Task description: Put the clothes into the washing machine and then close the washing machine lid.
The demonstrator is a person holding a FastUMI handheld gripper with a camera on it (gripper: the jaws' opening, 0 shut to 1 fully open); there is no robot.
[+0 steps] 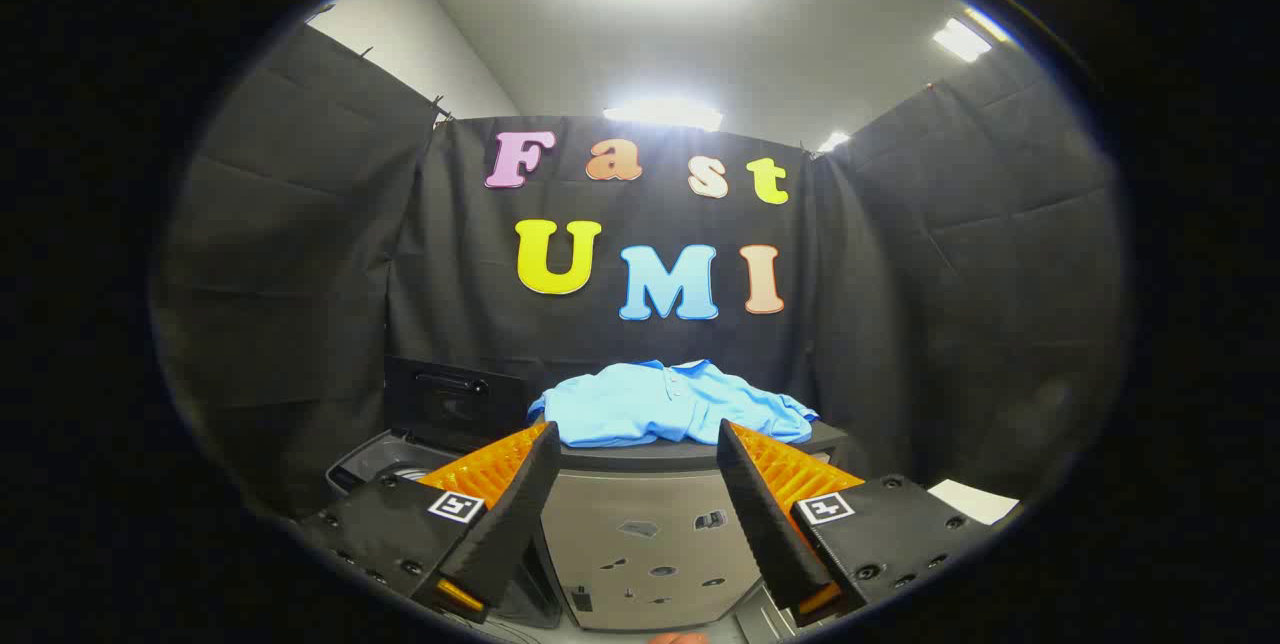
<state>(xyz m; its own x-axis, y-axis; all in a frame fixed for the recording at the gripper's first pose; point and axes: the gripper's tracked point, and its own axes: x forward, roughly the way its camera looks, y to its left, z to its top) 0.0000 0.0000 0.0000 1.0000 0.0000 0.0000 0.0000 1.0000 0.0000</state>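
The gripper (pixel 635 444) is held level, with its fingers spread wide and nothing in them. It points at a blue shirt (pixel 668 404) lying on a grey box (pixel 650 544) beyond the fingers. The washer (pixel 400 454) sits left of the box, its lid (pixel 450 404) up.

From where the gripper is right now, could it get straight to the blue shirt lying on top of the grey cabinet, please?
Probably yes. The gripper is open, its fingers spread apart, and the blue shirt lies just beyond them on the grey cabinet, with nothing between. The washing machine, lid raised, sits off to the side, out of the path.
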